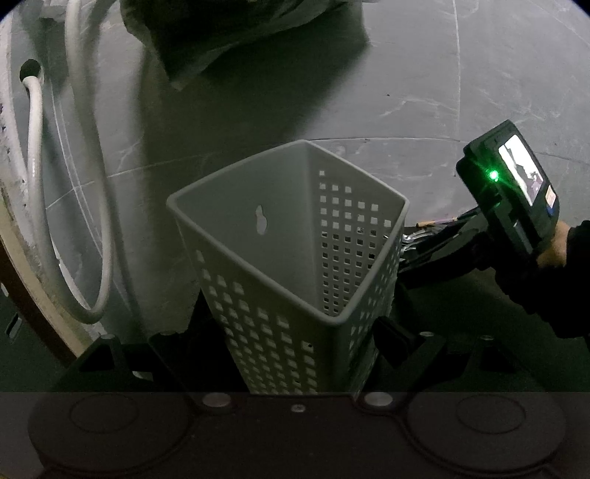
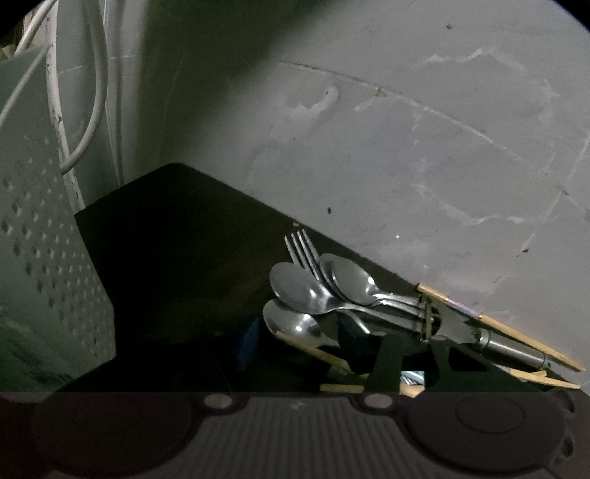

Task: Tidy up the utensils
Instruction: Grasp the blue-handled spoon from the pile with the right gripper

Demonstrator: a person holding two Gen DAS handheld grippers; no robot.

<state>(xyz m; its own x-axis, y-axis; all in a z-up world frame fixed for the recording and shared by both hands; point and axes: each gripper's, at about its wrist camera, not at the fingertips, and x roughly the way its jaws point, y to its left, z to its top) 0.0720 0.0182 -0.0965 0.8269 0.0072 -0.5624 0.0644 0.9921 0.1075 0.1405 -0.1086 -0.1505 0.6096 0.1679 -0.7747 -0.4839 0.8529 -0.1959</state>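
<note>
White perforated basket (image 1: 295, 258) clamped in left hand-held gripper (image 1: 284, 331); bundled cutlery (image 2: 350, 298) between right hand-held gripper's (image 2: 402, 346) fingers, grip unclear.

A grey concrete floor (image 1: 405, 92) is filling most of both views, scuffed and showing pale curved scratches and small dark specks; a dim light is falling unevenly, leaving a broad shadow (image 2: 228, 48) lying across the floor's upper part; white hoses (image 1: 96, 221) are looping down along the left edge beside a stained pale wall (image 1: 11, 154), one entering a dark round hole (image 1: 29, 70); a crumpled dark sheet (image 1: 239, 33), possibly plastic, is lying near the top edge; a black surface (image 2: 177, 250) is sitting low against the floor.
</note>
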